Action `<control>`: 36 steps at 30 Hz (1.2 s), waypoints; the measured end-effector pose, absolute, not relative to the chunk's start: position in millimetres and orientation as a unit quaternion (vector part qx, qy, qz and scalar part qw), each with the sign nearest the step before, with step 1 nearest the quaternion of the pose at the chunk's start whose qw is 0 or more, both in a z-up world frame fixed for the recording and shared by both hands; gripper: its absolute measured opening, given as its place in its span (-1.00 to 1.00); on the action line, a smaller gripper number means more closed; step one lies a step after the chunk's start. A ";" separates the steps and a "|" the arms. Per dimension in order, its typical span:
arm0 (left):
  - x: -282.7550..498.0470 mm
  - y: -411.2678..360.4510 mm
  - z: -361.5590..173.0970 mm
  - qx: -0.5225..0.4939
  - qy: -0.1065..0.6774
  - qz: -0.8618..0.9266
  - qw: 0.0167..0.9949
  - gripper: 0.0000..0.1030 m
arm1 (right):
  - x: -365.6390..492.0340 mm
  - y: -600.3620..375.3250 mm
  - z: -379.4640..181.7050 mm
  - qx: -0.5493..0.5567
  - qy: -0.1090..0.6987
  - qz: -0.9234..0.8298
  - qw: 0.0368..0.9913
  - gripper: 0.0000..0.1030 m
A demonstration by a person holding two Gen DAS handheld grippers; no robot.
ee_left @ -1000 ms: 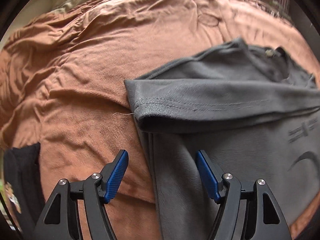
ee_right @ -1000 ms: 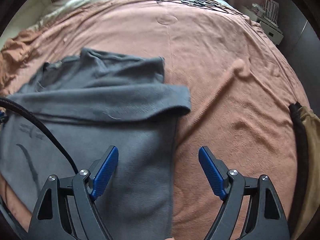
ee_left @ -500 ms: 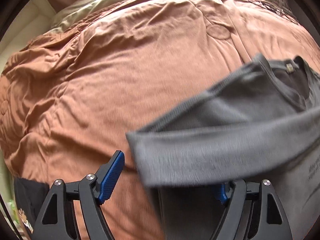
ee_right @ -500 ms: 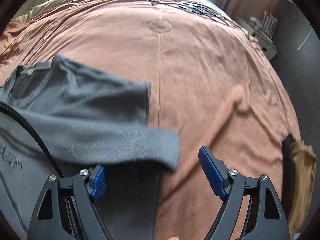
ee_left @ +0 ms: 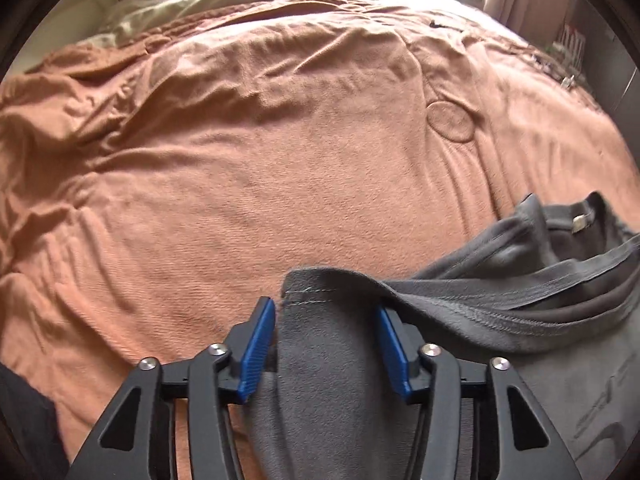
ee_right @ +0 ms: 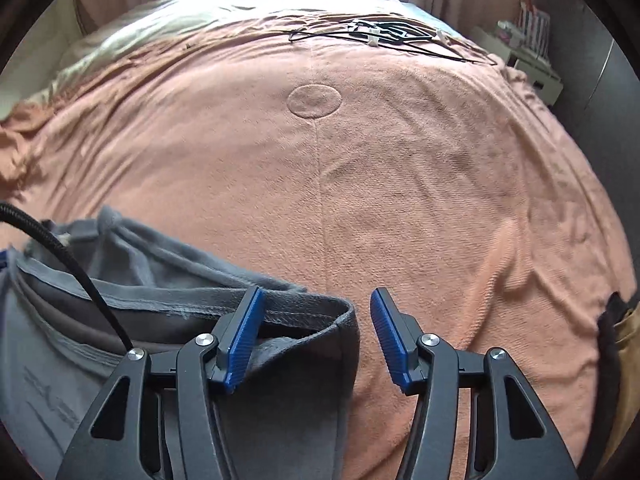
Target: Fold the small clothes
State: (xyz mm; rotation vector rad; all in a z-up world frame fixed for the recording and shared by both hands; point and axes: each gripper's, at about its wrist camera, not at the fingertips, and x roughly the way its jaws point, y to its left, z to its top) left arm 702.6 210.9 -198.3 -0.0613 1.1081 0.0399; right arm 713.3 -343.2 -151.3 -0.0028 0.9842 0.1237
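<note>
In the left wrist view, the left gripper (ee_left: 326, 334) is closing around the hemmed corner of the grey shirt (ee_left: 520, 308) lying on the orange blanket (ee_left: 280, 168), pads not yet pinching.

In the right wrist view, the right gripper (ee_right: 316, 330) is closing too, the shirt's (ee_right: 160, 300) other corner between its jaws, ungripped. The bottom-hem pickup looks underway; next, both must clamp, then lift together.
</note>
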 end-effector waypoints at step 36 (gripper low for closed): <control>652.3 253.1 -131.0 -0.137 0.426 0.032 0.893 -0.88 | 675.5 -361.3 -113.7 0.026 0.385 0.085 0.919 -0.92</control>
